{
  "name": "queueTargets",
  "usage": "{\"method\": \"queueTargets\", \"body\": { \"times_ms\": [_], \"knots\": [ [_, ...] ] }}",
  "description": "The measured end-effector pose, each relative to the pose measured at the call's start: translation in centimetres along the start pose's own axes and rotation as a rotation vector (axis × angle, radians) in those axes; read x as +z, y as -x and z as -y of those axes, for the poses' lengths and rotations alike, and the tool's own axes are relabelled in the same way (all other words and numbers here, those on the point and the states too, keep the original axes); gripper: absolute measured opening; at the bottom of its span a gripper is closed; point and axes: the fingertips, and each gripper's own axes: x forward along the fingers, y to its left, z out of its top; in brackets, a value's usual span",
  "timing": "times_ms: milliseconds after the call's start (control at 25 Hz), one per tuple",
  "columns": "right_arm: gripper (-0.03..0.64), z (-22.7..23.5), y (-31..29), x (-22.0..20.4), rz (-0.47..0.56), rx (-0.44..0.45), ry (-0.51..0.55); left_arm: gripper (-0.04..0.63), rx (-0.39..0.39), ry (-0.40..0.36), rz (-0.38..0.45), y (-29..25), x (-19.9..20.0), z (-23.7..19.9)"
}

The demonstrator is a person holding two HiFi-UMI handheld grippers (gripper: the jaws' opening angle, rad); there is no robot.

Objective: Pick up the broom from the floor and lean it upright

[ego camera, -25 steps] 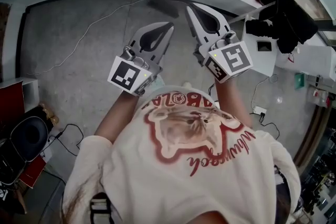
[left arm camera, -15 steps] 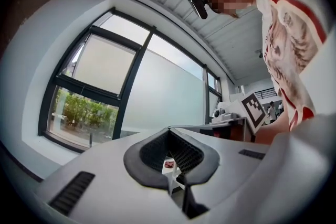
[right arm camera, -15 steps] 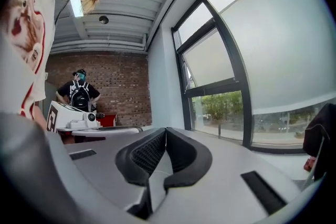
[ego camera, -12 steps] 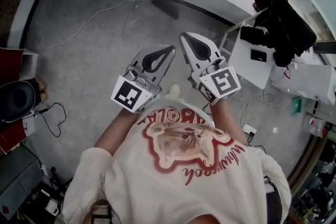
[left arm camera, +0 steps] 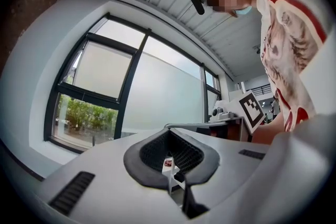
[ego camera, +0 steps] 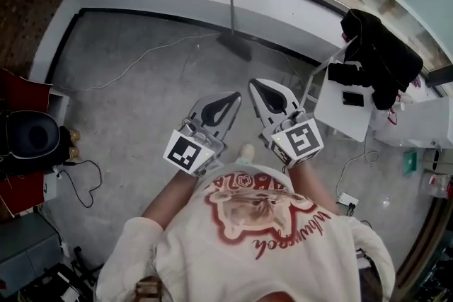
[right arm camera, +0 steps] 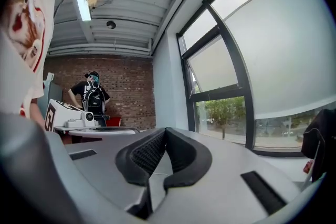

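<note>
The broom (ego camera: 231, 3) stands upright, its thin handle leaning on the white wall under the window and its dark head (ego camera: 236, 47) on the grey floor. Both grippers are held side by side in front of the person's chest, well short of the broom. My left gripper (ego camera: 233, 97) is shut with nothing in it; its dark pads (left arm camera: 157, 152) meet at the tip. My right gripper (ego camera: 256, 83) is shut too and empty, its pads (right arm camera: 147, 155) pressed together. Neither gripper view shows the broom.
A white table (ego camera: 340, 109) stands at the right, with dark clothing (ego camera: 379, 46) heaped beside it. A thin cable (ego camera: 134, 60) trails over the floor at the left. A black round seat (ego camera: 32, 138) sits at the far left. Another person (right arm camera: 93, 97) stands by the brick wall.
The person has backed away from the wall, so the broom lies farther from both grippers and more of the window shows. Both grippers stay shut and empty.
</note>
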Motion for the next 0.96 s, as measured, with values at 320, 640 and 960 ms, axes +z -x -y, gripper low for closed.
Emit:
{"method": "queueTargets", "body": {
  "times_ms": [320,640,960],
  "knots": [
    [0.025,-2.1,-0.9,0.7,-0.003,-0.003,0.017,0.018,-0.025,0.000,-0.010,1.6,0.1,-1.0],
    [0.025,-1.3,-1.9,1.4,0.002,-0.016,0.024,0.018,-0.034,-0.005,0.007,0.9,1.1,-2.0],
    [0.025,-1.2,-2.1,0.2,-0.009,-0.002,0.025,0.018,-0.027,-0.008,0.014,0.6,0.5,-2.5]
  ]
}}
